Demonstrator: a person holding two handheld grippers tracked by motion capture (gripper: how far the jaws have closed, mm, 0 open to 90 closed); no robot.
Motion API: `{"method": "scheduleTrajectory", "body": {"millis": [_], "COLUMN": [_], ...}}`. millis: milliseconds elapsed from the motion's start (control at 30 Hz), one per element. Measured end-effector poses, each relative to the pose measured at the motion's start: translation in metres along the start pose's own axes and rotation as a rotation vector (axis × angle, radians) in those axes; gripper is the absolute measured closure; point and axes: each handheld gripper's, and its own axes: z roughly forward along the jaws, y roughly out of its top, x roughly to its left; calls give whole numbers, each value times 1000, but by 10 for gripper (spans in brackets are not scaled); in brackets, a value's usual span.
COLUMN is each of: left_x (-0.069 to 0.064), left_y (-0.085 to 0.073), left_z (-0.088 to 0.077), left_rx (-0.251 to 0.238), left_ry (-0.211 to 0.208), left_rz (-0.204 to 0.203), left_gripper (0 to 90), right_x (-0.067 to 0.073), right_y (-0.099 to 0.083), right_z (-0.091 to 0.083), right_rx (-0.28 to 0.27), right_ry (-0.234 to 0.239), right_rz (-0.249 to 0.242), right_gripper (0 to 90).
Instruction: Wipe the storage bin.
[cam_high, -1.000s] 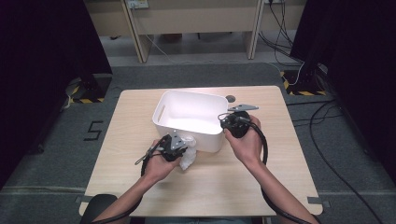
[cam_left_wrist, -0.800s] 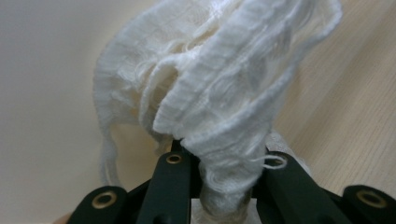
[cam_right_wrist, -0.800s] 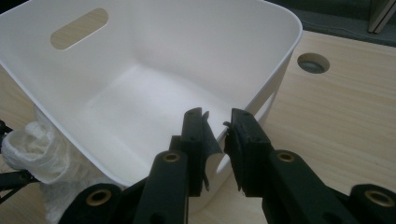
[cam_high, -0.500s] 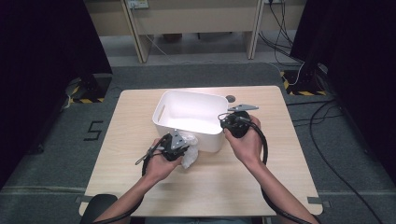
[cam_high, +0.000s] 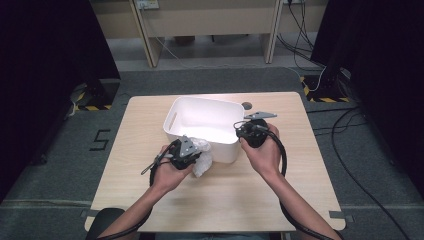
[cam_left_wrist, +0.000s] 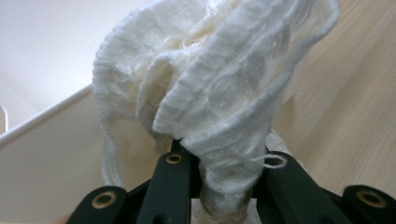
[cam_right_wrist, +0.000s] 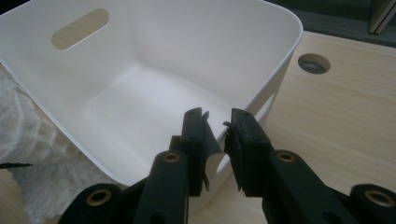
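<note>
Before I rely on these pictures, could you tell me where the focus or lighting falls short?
In the left gripper view the white cloth sits close and slightly soft, the bin wall behind blurred. In the right gripper view the white bin is bright, its floor nearly washed out. In the high view the room's sides lie in deep shadow.

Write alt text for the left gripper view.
A crumpled white knitted cloth is pinched between the left gripper's two black jaws and bunches up above them. Behind it to the left is a white tub, with the wooden table on the right.
</note>
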Motion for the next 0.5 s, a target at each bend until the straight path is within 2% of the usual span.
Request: {"method": "scheduleTrajectory", "body": {"millis": [167,500], "left_x": [3,5], "left_y": [4,6], "left_z": [-7,-8], "left_rx": [-15,-18], "left_ry": [7,4], "left_rz": [-1,-7], "left_gripper": [782,782], "right_x": [1,1], "right_y": [0,0], "right_z": [0,0], "right_rx": [0,-2], "right_ry": [-3,0], "right_rz": [-1,-2], "right_gripper": [766,766]}}
